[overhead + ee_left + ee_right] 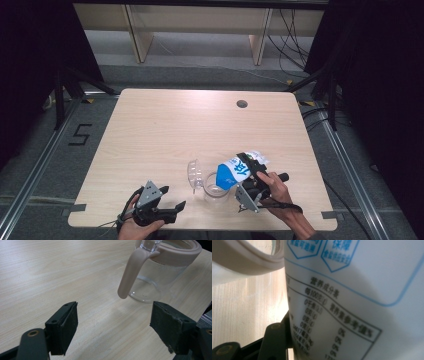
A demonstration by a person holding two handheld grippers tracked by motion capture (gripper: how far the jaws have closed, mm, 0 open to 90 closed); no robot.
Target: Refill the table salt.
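- Pale wood-grain desk (165, 125) under my two tools, grey floor around it, a round cable hole (242, 104) at the far edge.
- I have the right tool (250, 176) pinching a blue-and-white carton (239, 169); in the right gripper view its printed side presses against the jaw.
- That carton is tilted, its top leaning over the mouth of the clear pitcher (216, 188) just beside the right tool.
- My left tool (113, 325) rests spread wide with nothing between the jaws, close to the near desk edge.
- Ahead of the left tool stands the pitcher, upright, its pinkish handle (130, 272) turned toward it, apart from the jaws.
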